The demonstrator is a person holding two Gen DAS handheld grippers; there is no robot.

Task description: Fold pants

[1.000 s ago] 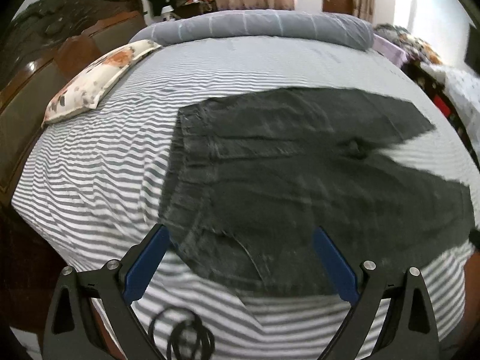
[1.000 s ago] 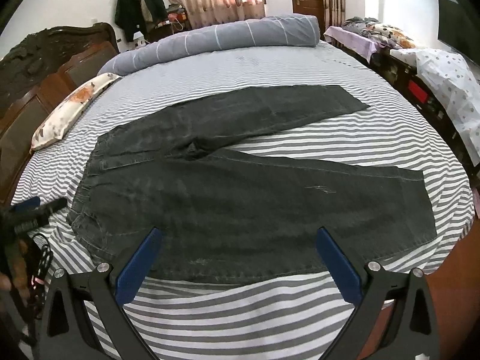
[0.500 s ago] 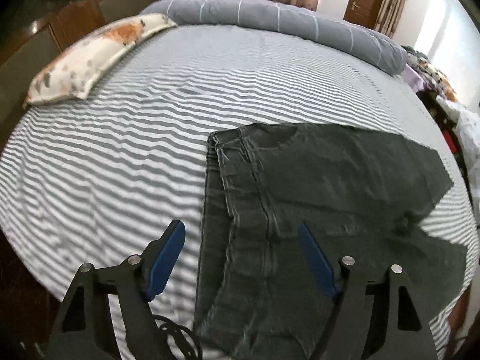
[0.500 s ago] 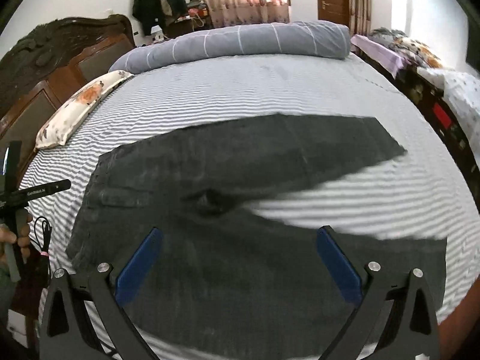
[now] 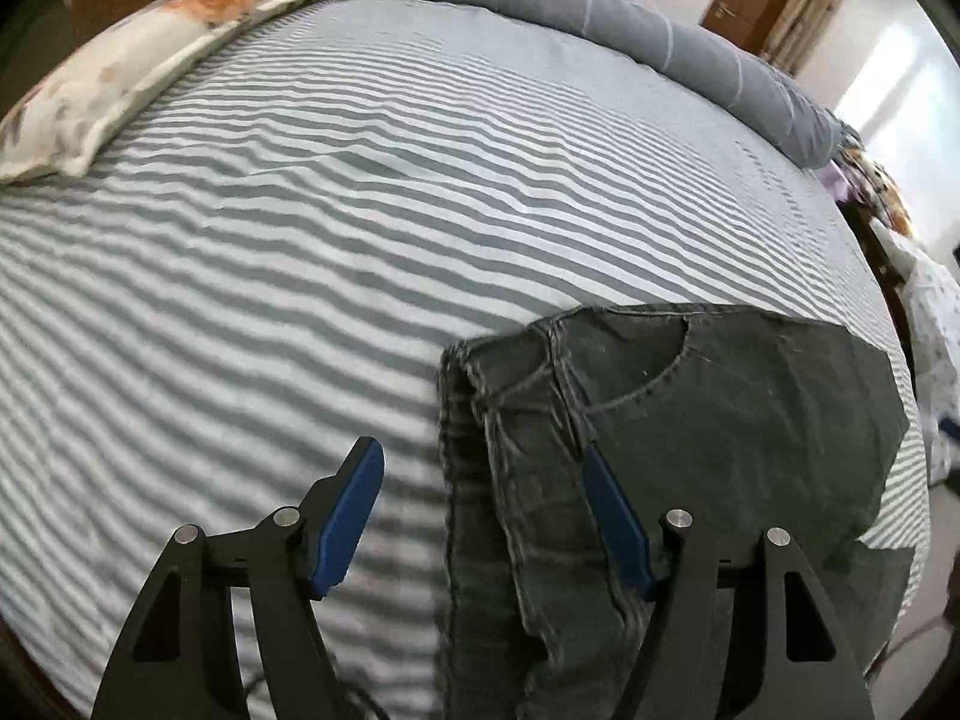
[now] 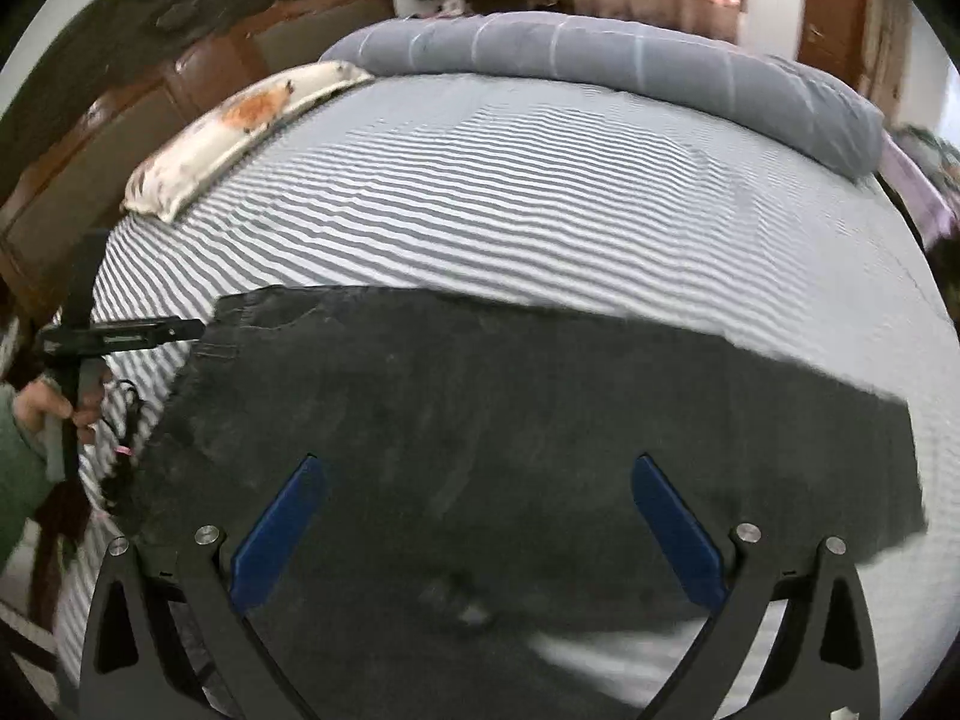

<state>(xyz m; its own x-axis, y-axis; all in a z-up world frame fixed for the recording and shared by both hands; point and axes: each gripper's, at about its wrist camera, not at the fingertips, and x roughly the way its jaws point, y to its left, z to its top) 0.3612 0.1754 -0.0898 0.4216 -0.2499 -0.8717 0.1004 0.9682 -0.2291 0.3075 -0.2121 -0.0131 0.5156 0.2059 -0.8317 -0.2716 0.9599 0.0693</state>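
Dark grey pants (image 6: pixel 480 420) lie flat on the striped bed sheet (image 6: pixel 540 180). In the left wrist view the waistband end (image 5: pixel 480 396) with a front pocket (image 5: pixel 690 372) sits just ahead. My left gripper (image 5: pixel 483 480) is open, its jaws spanning the waistband's edge from above. My right gripper (image 6: pixel 474 492) is open over the far leg of the pants, empty. The left gripper also shows in the right wrist view (image 6: pixel 138 330), held by a hand at the waistband corner.
A floral pillow (image 5: pixel 138 54) lies at the bed's head by the dark wooden headboard (image 6: pixel 180 60). A rolled grey duvet (image 6: pixel 600 60) lines the far side. A second bed (image 5: pixel 936 330) stands to the right.
Both grippers have moved forward over the pants. The left one has come closer to the waistband's far corner; the right one has passed over the crotch toward the far leg.
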